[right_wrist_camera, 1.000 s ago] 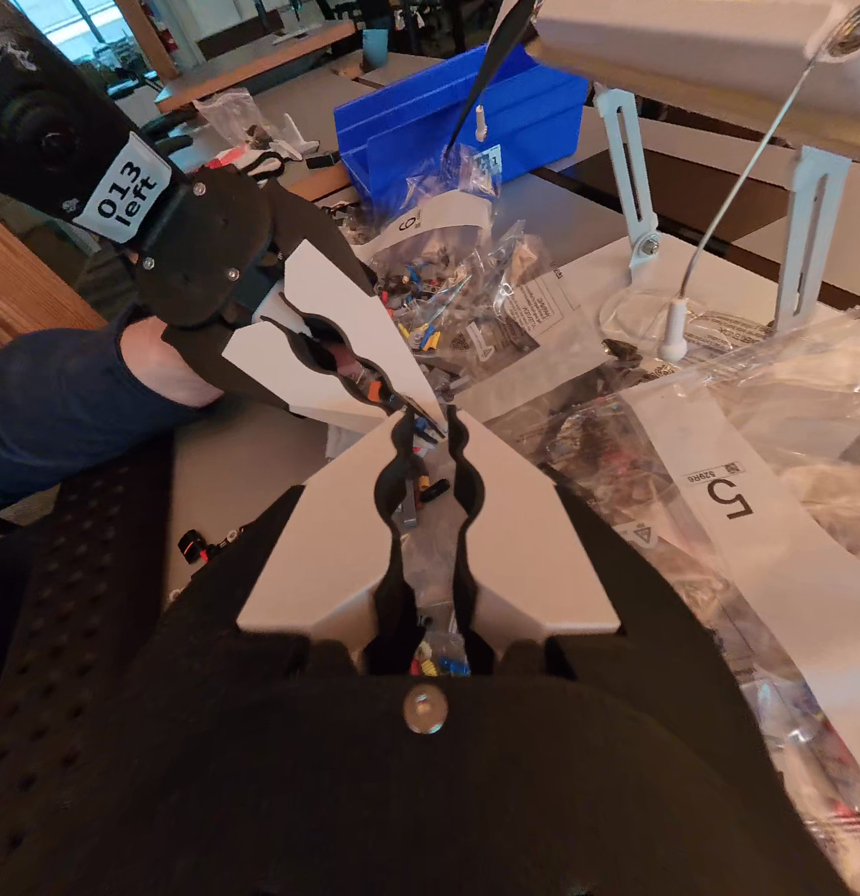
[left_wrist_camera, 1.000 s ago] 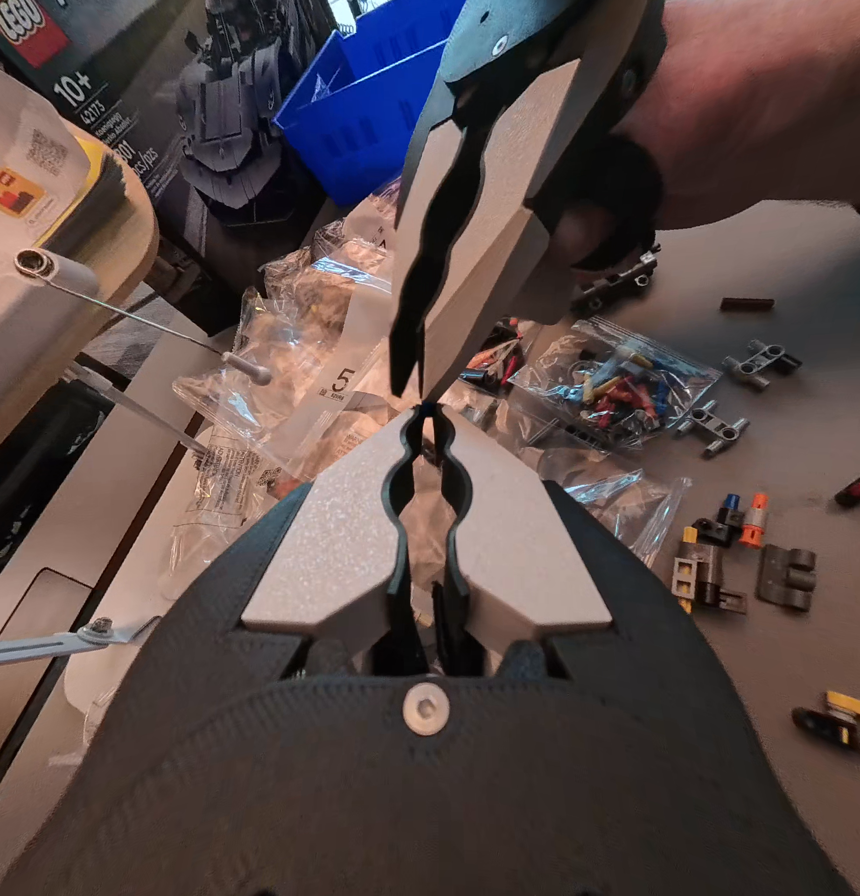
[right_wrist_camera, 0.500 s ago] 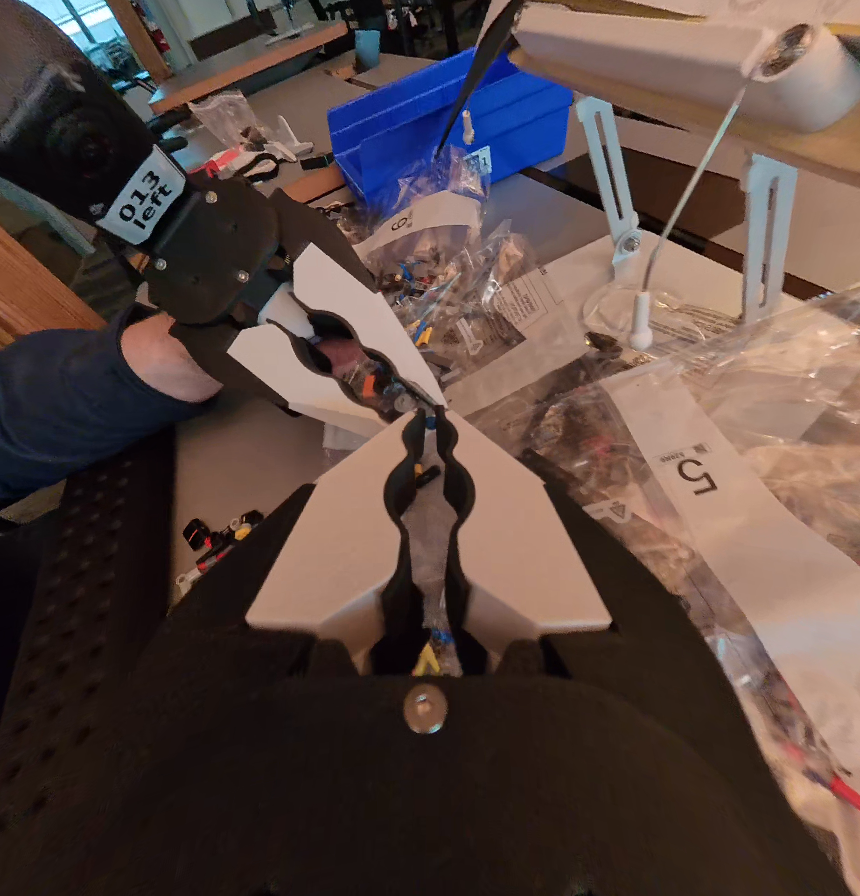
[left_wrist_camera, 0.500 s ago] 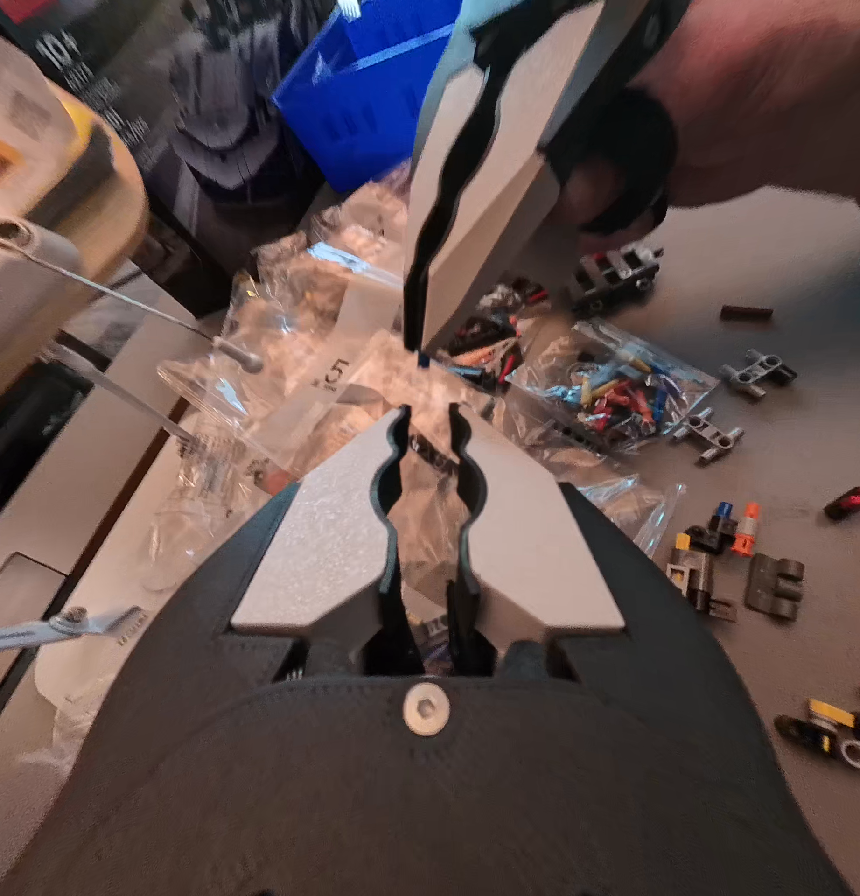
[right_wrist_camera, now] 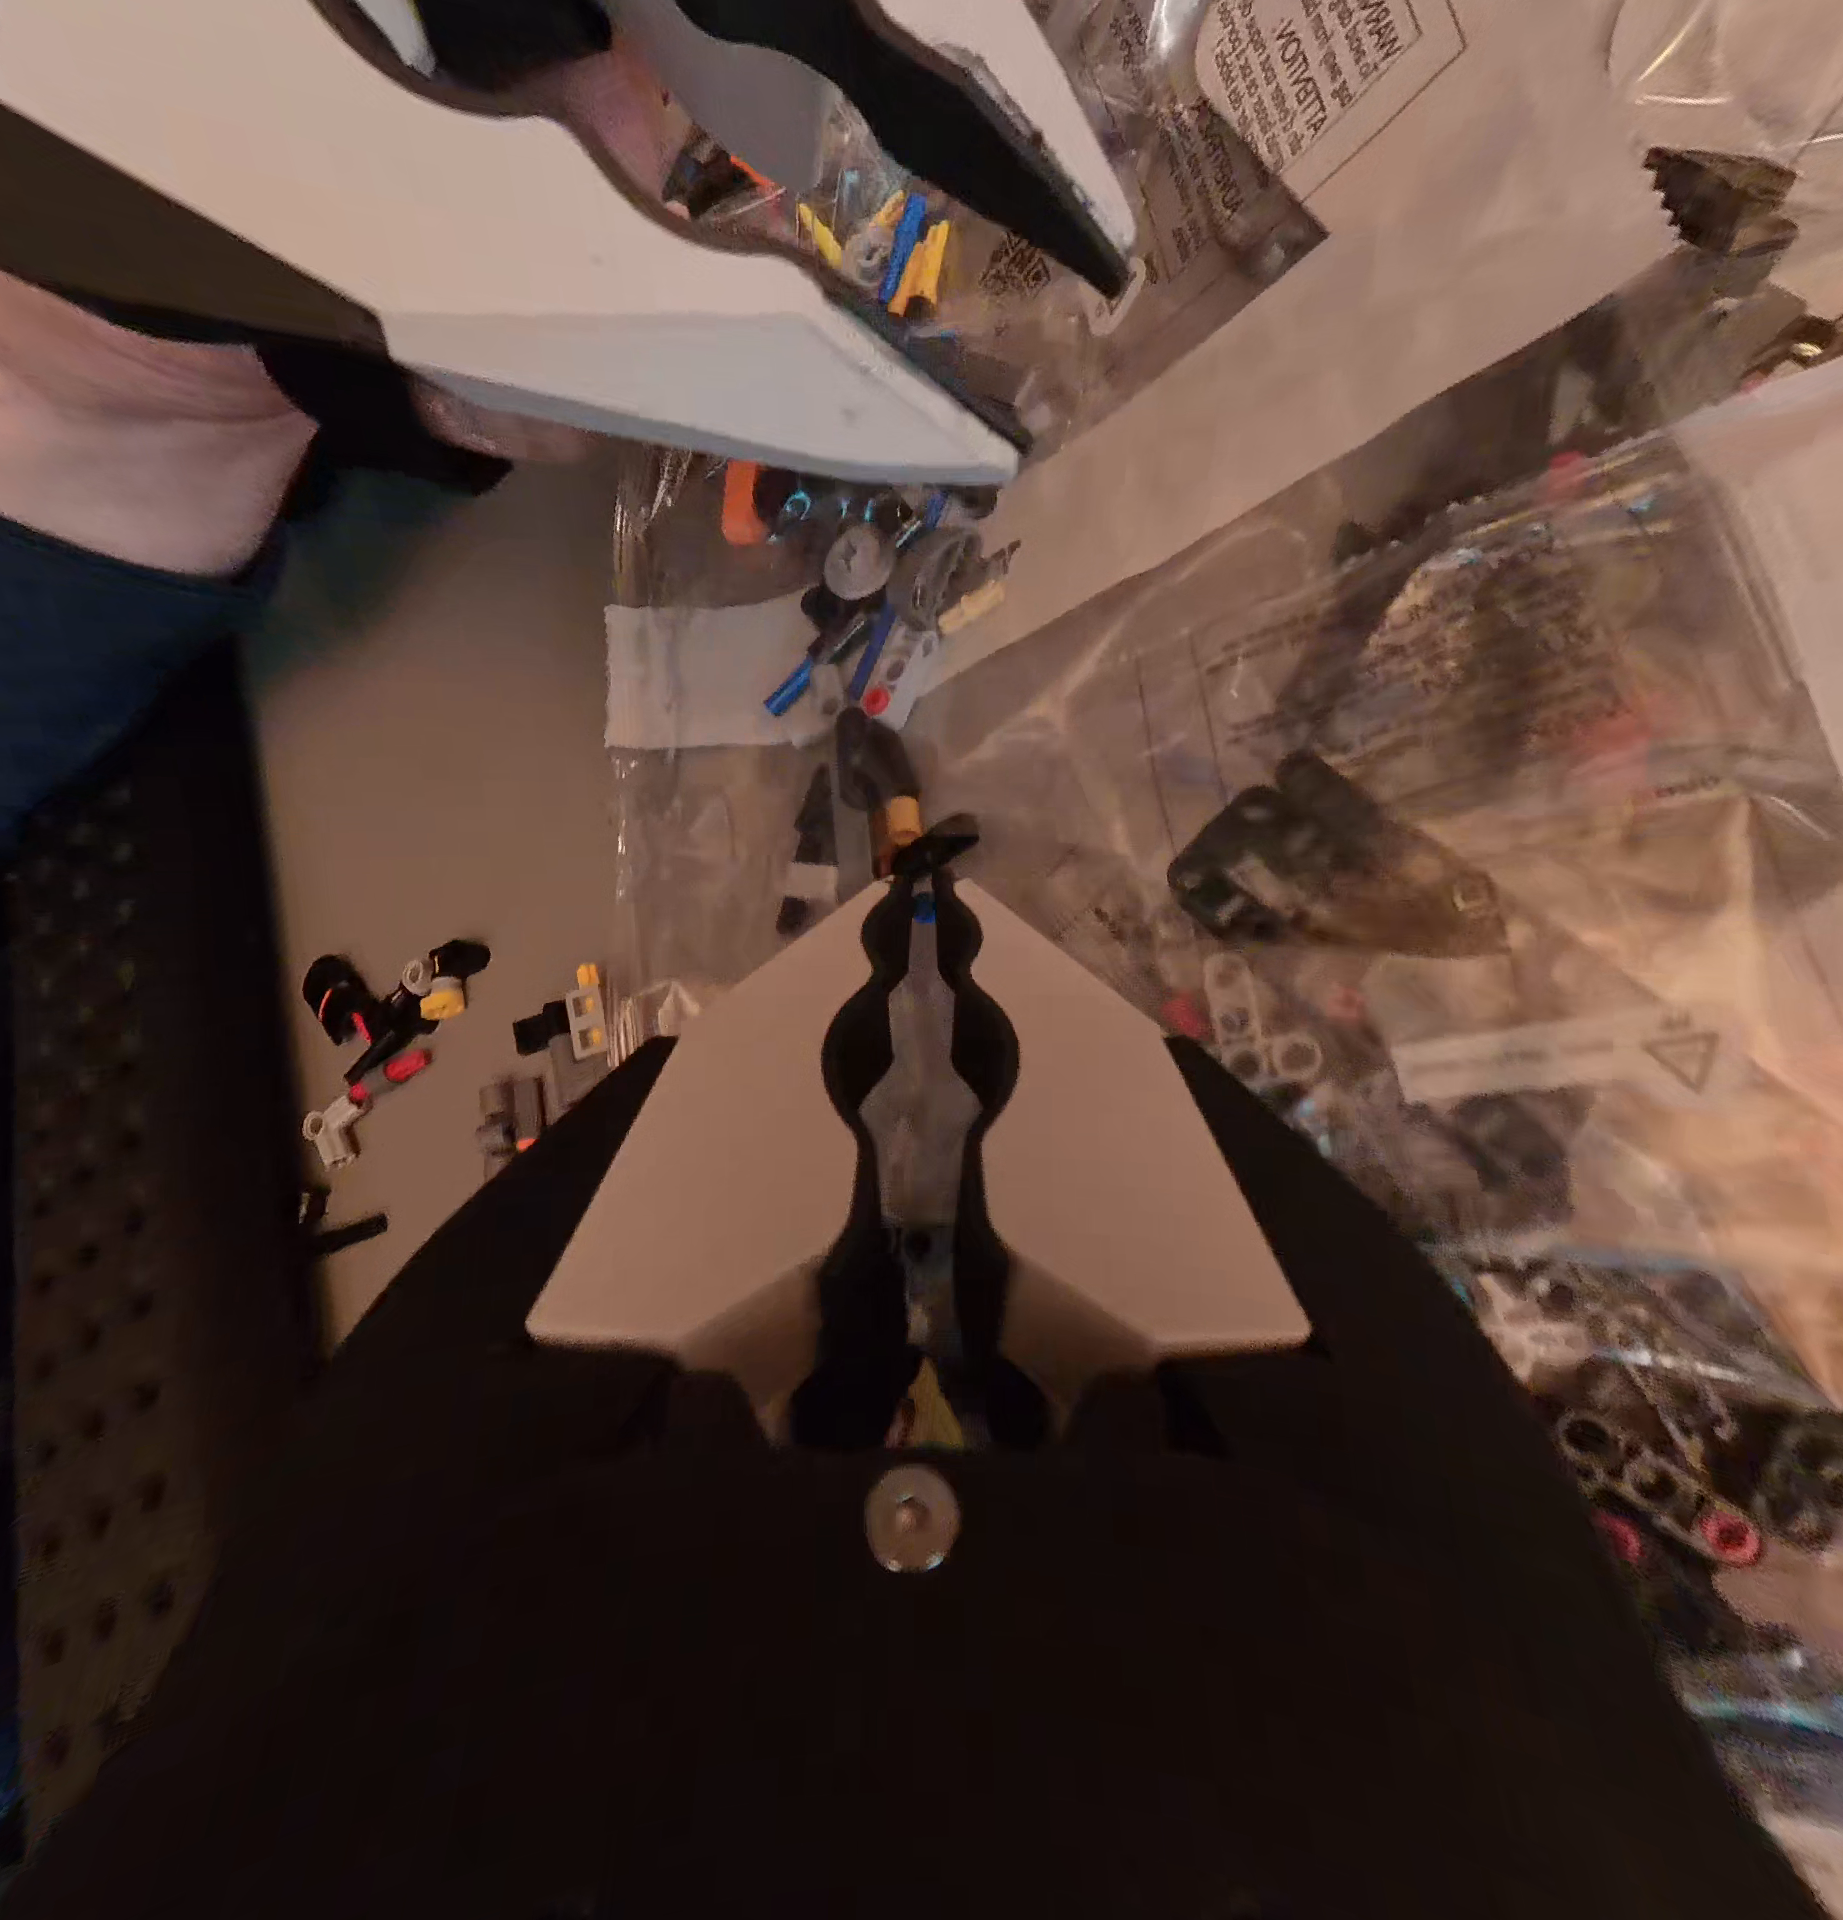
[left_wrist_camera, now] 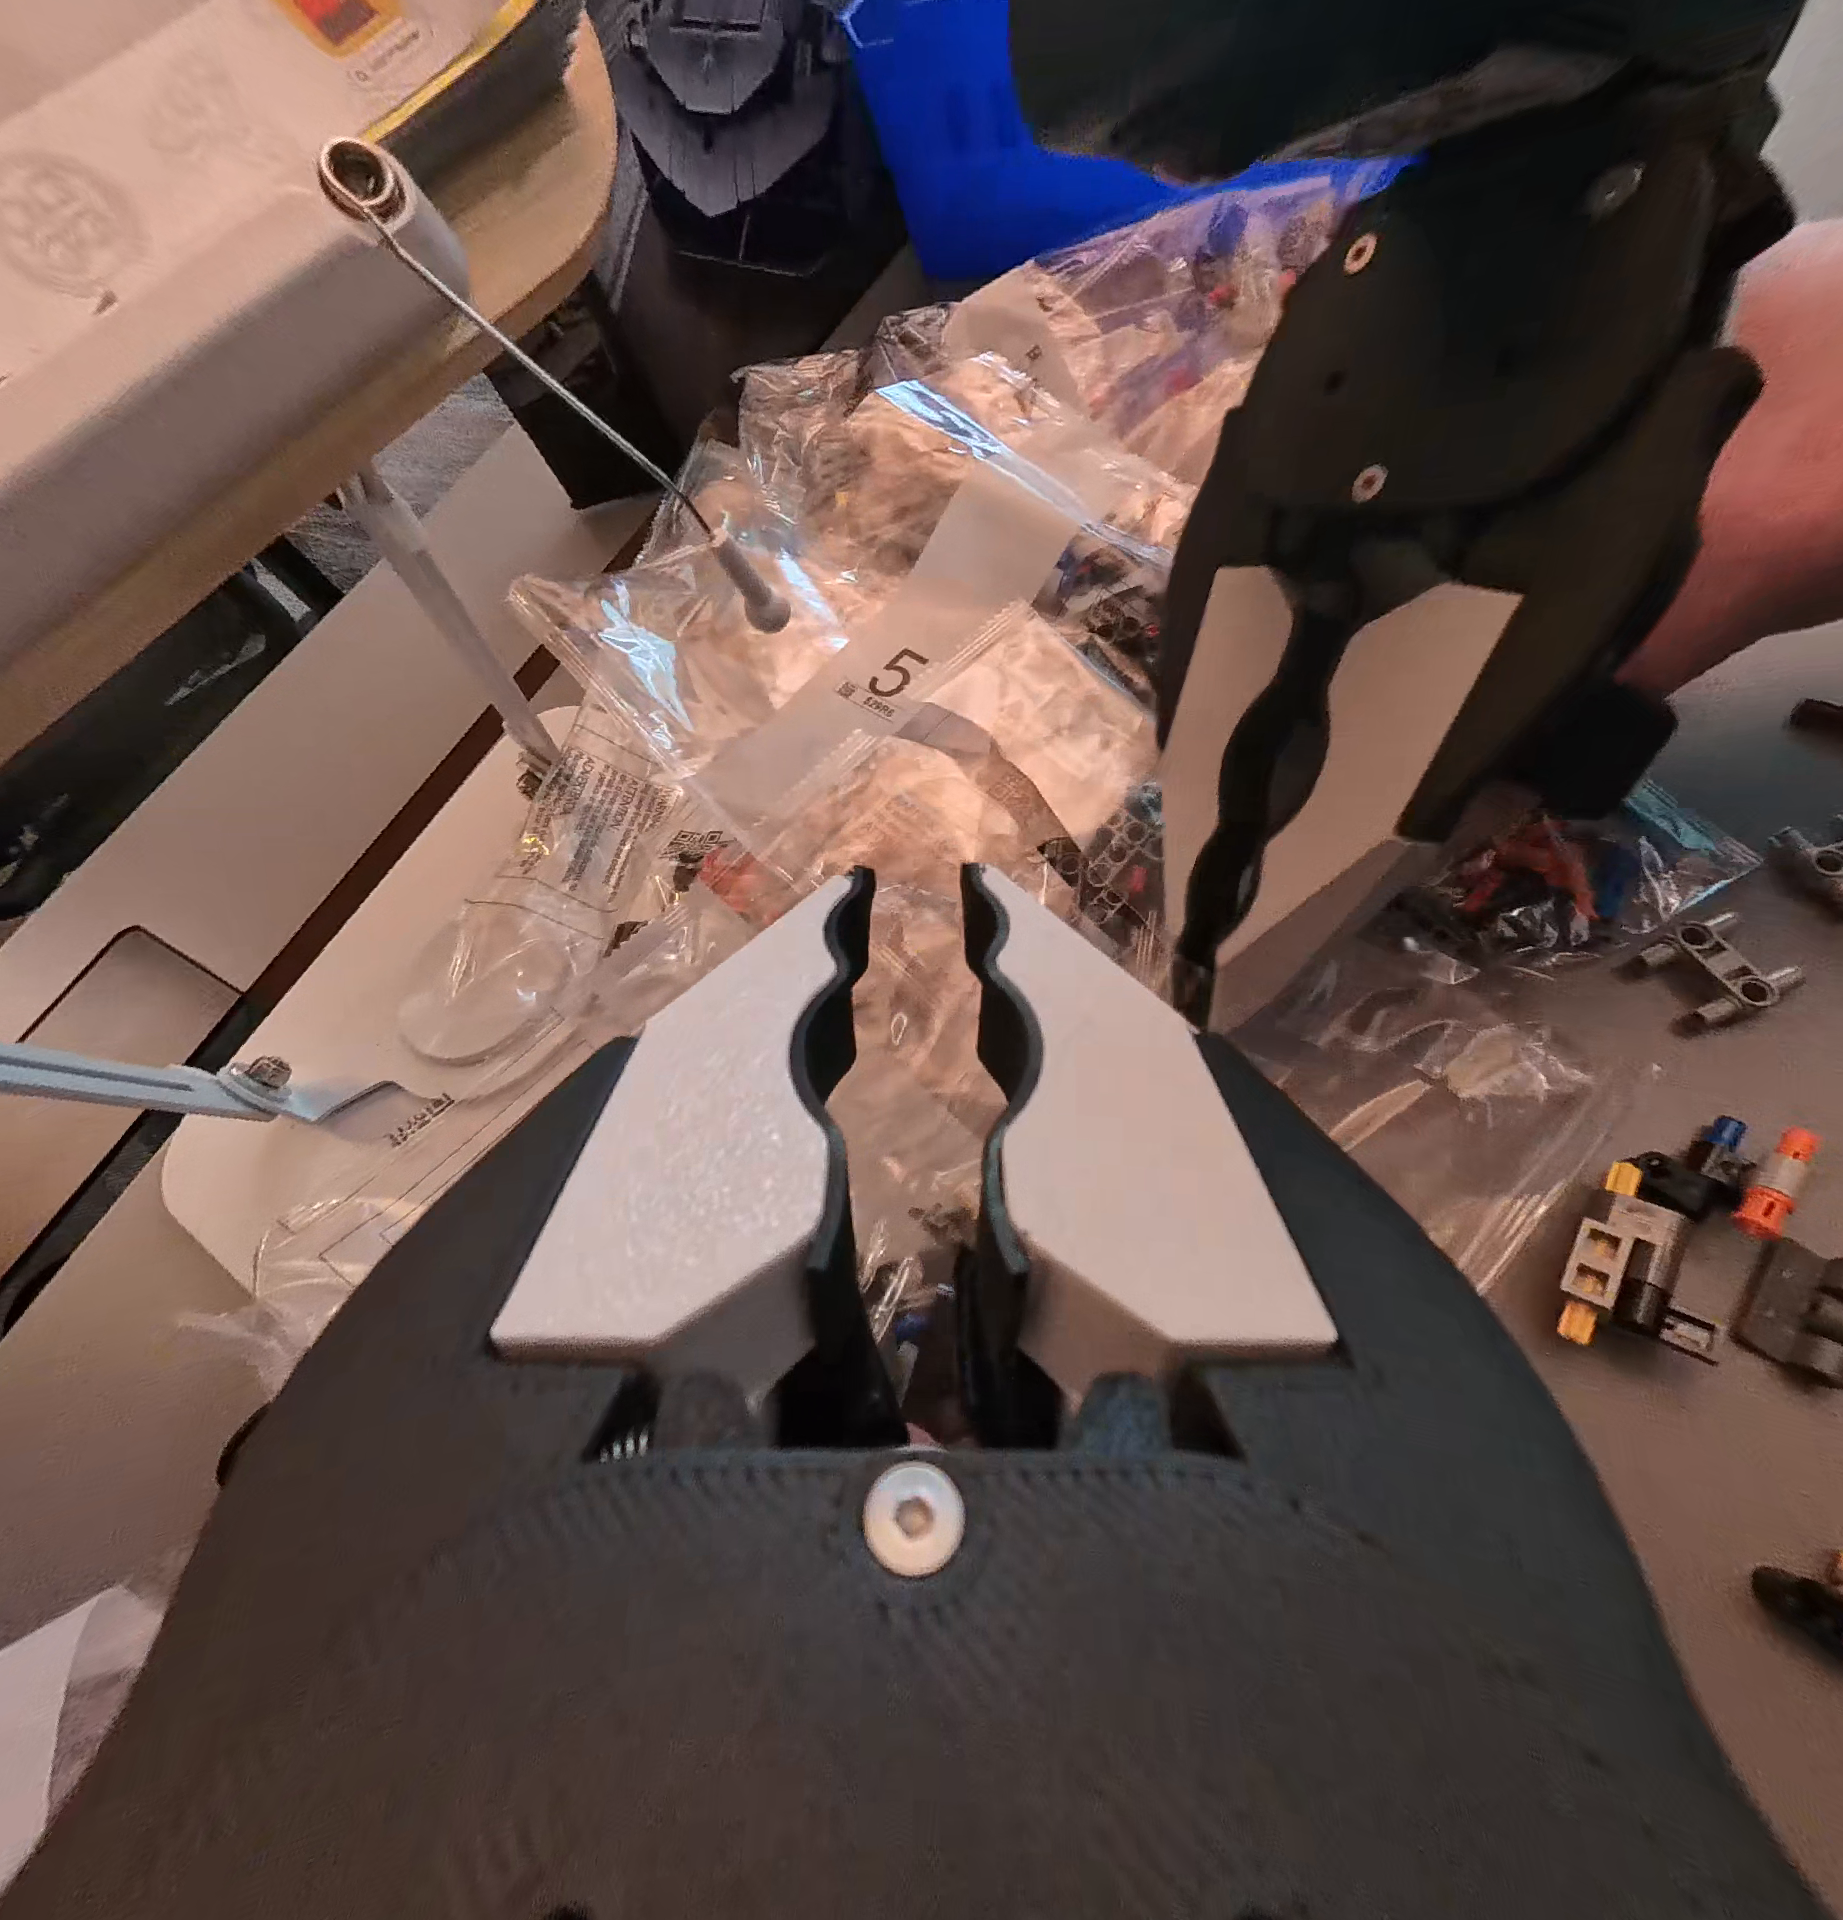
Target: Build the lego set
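My left gripper (left_wrist_camera: 914,878) is open and empty above clear plastic bags of lego parts (left_wrist_camera: 896,675). It also shows at the top of the right wrist view (right_wrist_camera: 1062,369), jaws apart. My right gripper (right_wrist_camera: 922,899) is shut on a small blue piece (right_wrist_camera: 925,912), over an opened bag of small parts (right_wrist_camera: 875,592). In the left wrist view the right gripper (left_wrist_camera: 1197,966) points down just right of my left fingertips. A small grey, yellow and black assembly (left_wrist_camera: 1644,1247) lies on the grey table (left_wrist_camera: 1675,1507), with an orange pin (left_wrist_camera: 1774,1184) beside it.
Loose parts lie on the table at right: grey connectors (left_wrist_camera: 1717,966), a dark grey piece (left_wrist_camera: 1821,1320), a black and yellow piece (left_wrist_camera: 1831,1621). A blue bin (left_wrist_camera: 1000,208) and a set box (left_wrist_camera: 730,125) stand behind. A white wire stand (left_wrist_camera: 273,1101) is at left. A black perforated mat (right_wrist_camera: 117,1143) lies left. Across from one pair of fingers to the other is roughly 8 centimetres. The right tips stand about 11 centimetres off the orange pin (left_wrist_camera: 1774,1184).
My left gripper has opened from nearly shut and moved apart from the right one. My right gripper has closed on the blue piece and tipped down toward the bags.
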`<action>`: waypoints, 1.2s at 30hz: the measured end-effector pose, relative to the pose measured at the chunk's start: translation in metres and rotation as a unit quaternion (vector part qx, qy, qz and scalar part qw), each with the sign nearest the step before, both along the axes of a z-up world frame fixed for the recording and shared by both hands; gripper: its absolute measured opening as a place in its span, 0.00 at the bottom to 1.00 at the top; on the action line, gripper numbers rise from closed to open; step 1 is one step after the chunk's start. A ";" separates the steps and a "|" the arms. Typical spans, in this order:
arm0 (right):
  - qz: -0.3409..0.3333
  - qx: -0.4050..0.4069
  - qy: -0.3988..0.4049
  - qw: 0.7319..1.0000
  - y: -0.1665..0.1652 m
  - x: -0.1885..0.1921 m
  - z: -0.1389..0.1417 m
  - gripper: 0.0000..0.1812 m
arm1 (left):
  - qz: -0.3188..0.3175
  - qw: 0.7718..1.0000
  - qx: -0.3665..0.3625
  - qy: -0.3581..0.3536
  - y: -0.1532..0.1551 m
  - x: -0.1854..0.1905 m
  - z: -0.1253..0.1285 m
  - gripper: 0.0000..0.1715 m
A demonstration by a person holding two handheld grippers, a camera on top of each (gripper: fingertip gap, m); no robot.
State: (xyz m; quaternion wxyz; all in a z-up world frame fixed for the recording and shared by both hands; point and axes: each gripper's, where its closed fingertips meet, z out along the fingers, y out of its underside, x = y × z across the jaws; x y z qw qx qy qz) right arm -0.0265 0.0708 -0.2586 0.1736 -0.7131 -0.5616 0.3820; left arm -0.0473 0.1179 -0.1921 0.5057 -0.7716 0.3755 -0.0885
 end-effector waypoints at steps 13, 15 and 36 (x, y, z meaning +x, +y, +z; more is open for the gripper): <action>0.002 0.010 0.079 0.997 0.000 -0.026 0.024 0.09 | 0.016 1.000 -0.007 0.002 0.003 -0.006 -0.003 0.09; -0.016 0.004 0.085 0.996 0.007 -0.018 0.031 0.11 | 0.015 1.000 -0.009 0.000 0.003 -0.006 -0.003 0.09; -0.096 0.020 0.100 0.990 0.045 0.037 0.054 0.11 | -0.079 0.978 -0.164 0.105 -0.034 0.028 -0.077 0.29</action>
